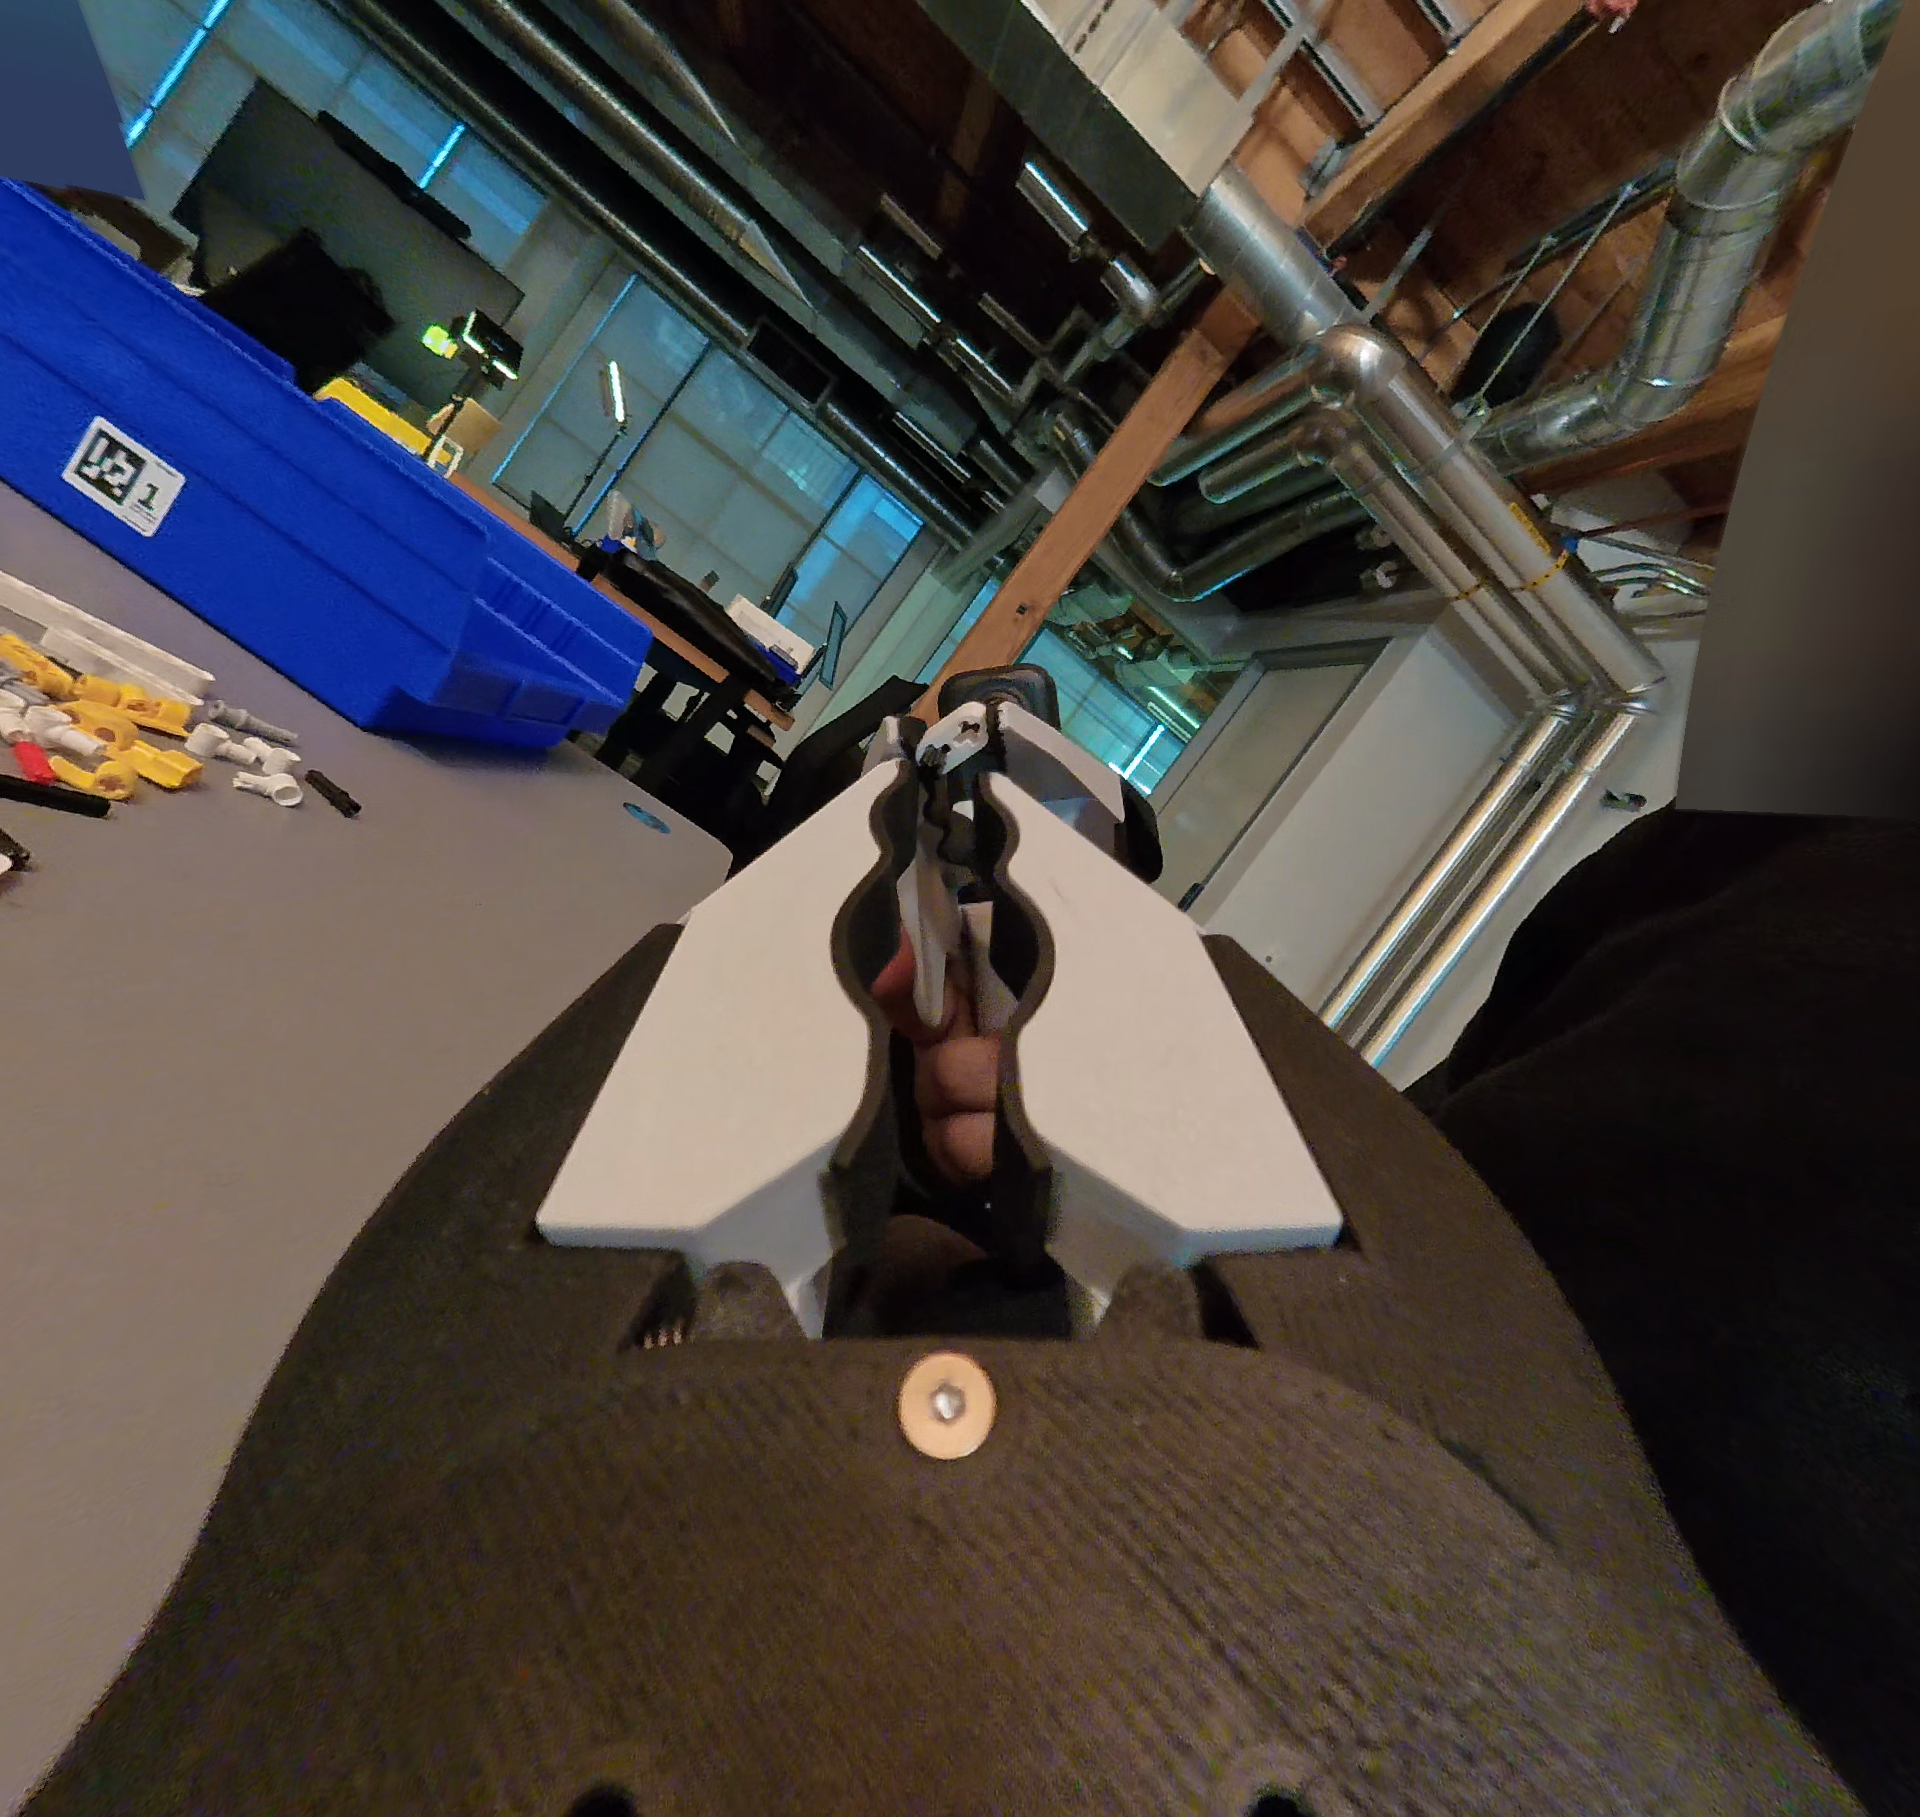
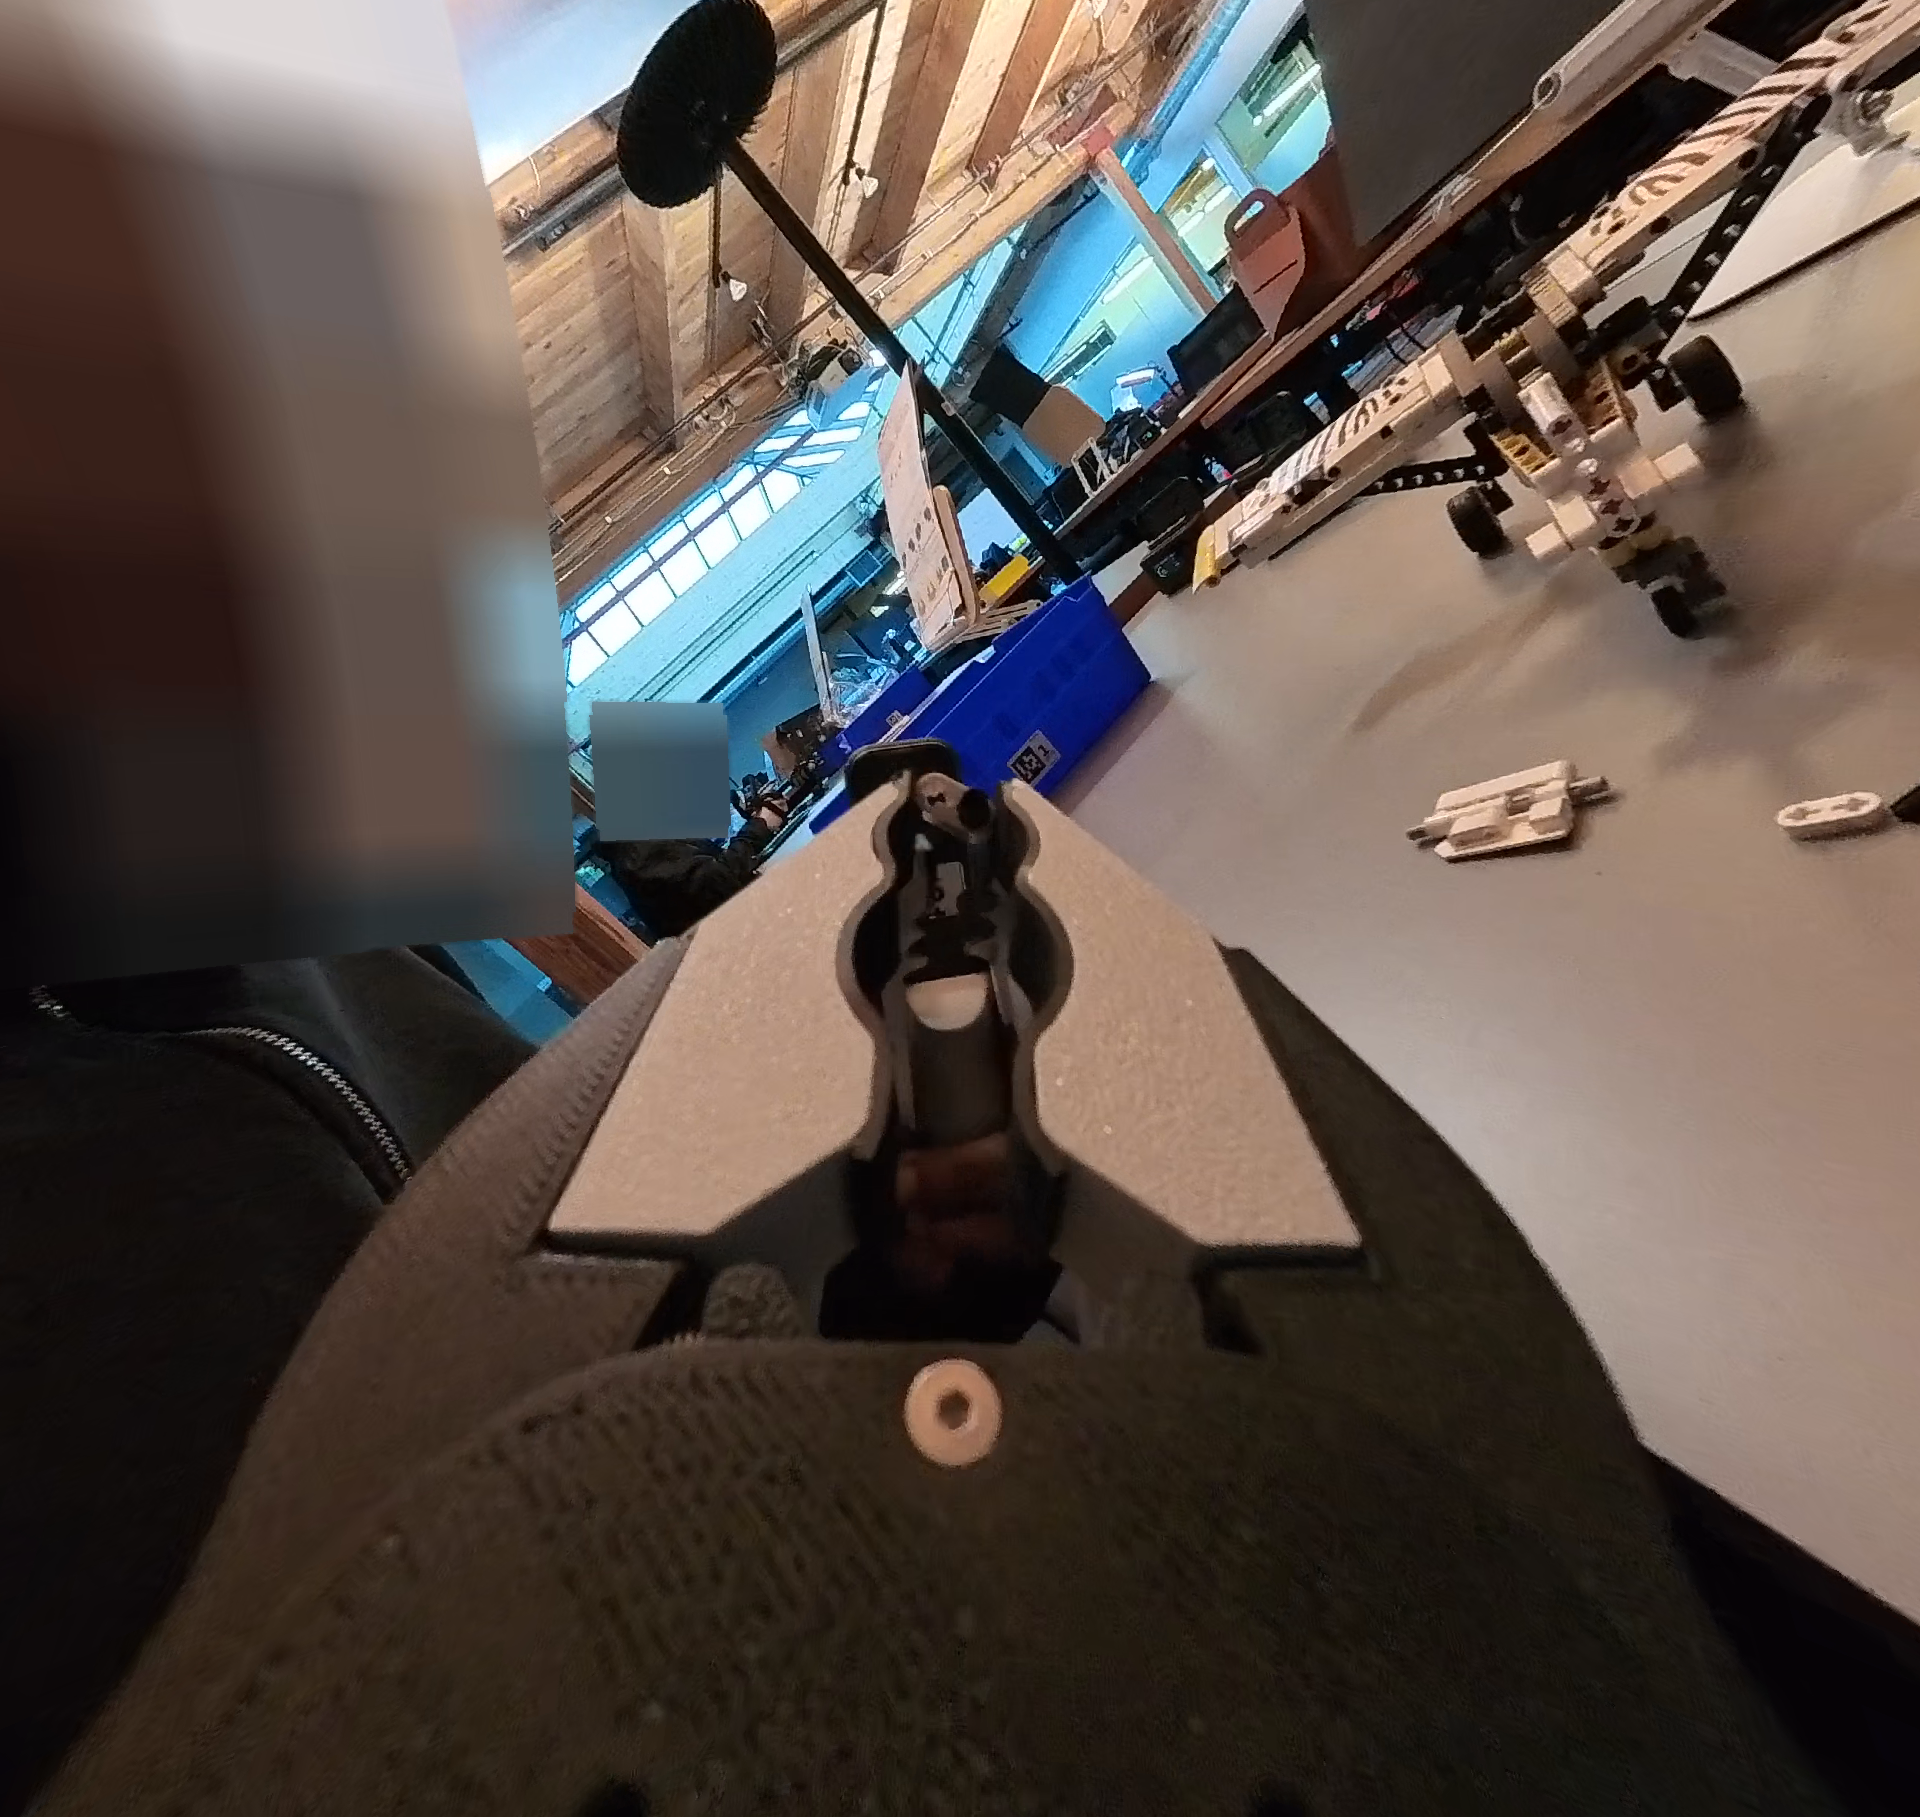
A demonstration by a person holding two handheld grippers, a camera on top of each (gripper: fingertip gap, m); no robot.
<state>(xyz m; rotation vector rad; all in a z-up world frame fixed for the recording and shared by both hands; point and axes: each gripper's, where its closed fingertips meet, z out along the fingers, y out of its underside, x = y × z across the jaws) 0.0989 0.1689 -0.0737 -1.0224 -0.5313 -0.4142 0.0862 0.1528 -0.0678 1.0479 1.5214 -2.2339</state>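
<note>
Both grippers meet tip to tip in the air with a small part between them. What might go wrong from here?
1. The small white piece and its black pin sit at the very fingertips of the left gripper and right gripper, so they may slip or twist.
2. They seem to be near the table edge, so a dropped piece might land on the floor.

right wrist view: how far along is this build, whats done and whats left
Done: a striped white model on black wheels stands assembled on the table. In hand: the right claw grips a small white piece, and the left claw brings a black pin to it, tip to tip; whether it is seated, I cannot tell. Left: a white sub-part, a white link and a yellow-and-white parts pile lie loose.
</note>
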